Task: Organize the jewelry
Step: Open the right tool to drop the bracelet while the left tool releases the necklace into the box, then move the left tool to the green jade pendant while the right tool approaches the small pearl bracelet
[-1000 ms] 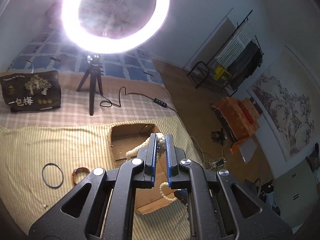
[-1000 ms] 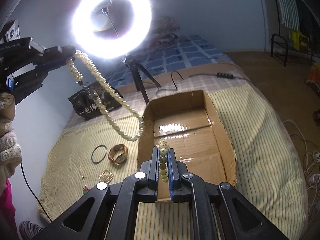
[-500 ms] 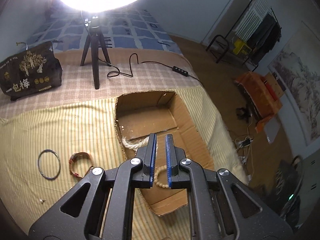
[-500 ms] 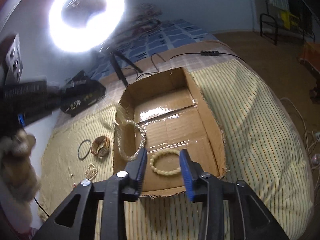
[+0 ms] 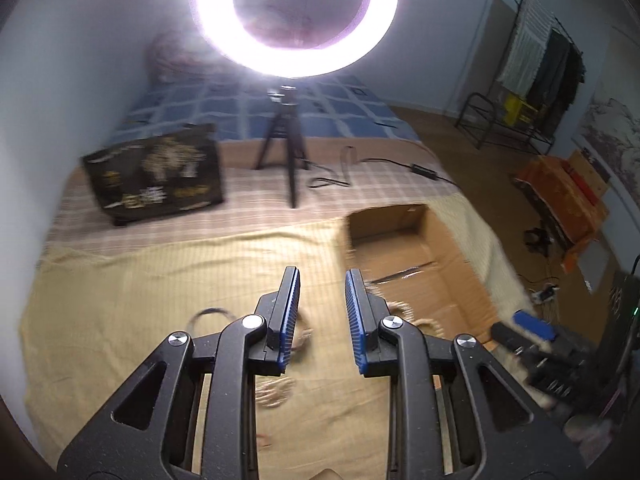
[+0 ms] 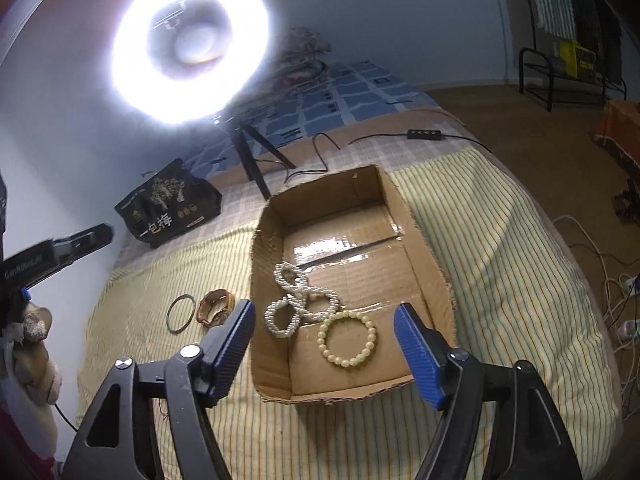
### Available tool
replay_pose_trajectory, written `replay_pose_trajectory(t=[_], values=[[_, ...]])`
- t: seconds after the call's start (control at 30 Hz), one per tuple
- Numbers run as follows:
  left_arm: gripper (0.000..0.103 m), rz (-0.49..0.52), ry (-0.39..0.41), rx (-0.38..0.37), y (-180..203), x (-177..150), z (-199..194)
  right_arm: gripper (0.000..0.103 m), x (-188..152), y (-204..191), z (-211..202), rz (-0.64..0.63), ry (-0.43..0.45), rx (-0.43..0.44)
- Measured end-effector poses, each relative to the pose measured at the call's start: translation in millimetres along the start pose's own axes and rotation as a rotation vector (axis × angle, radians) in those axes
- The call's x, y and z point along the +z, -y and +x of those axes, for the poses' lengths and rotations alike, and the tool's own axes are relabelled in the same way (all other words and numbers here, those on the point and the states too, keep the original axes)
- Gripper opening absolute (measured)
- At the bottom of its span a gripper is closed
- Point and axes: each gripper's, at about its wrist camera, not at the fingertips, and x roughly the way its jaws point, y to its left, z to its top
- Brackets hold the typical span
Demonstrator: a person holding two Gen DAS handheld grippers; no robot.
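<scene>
In the right wrist view a cardboard box (image 6: 424, 264) lies on the yellow striped cloth. A white pearl necklace (image 6: 298, 300) lies coiled inside it, beside a cream bead bracelet (image 6: 347, 338). My right gripper (image 6: 322, 312) hovers over the box's near end; its jaws are opening wide with nothing between them. My left gripper (image 5: 322, 274) is over the cloth left of the box (image 5: 420, 264), jaws opening and empty. Near it lie a dark bangle (image 5: 210, 316), a brown bracelet (image 5: 302, 336) partly behind a finger, and a small pearl bracelet (image 5: 276, 390).
A ring light (image 6: 188, 44) on a black tripod (image 5: 290, 160) stands behind the box, with a cable and controller (image 6: 424, 134) trailing right. A black bag (image 6: 168, 204) sits at the back left. The bed drops off to the floor on the right.
The left gripper let the pearl necklace drop into the box, then swung left over the cloth and opened. The right gripper released the bead bracelet into the box and spread wide.
</scene>
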Motion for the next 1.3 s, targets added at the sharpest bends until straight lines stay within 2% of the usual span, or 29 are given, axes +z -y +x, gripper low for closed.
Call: replay_pose_trajectory(t=[0.03,0.1,0.13,0.33,0.47,0.67,0.83,1.07,1.23,1.3], values=[[0.035,-0.001,0.003,0.011,-6,-3,-4,0.079,0,-5,0,-0.013,0.004,0.000],[0.046,-0.008,0.014,0.055,-26,-13,-15,0.080,-1,-15,-1,-0.042,0.010,0.000],[0.047,-0.008,0.015,0.068,-32,-17,-17,0.080,-2,-21,-1,-0.057,0.013,0.002],[0.047,-0.011,0.010,0.147,-74,-52,-31,0.089,-5,-50,-1,-0.106,0.050,0.017],[0.047,-0.028,-0.009,0.143,-93,-77,-29,0.089,-10,-65,1,-0.133,0.071,0.047],[0.047,-0.058,-0.079,0.113,-113,-108,-14,0.090,-21,-91,11,-0.209,0.085,0.077],[0.047,-0.058,-0.126,0.093,-123,-129,-3,0.090,-28,-111,28,-0.237,0.032,0.116],[0.047,-0.127,-0.235,-0.004,-133,-154,19,0.090,-31,-128,65,-0.229,-0.144,0.152],[0.047,-0.190,-0.287,-0.054,-140,-160,30,0.089,-36,-132,85,-0.202,-0.232,0.173],[0.047,-0.215,-0.298,-0.067,-143,-159,32,0.086,-38,-132,91,-0.178,-0.263,0.187]])
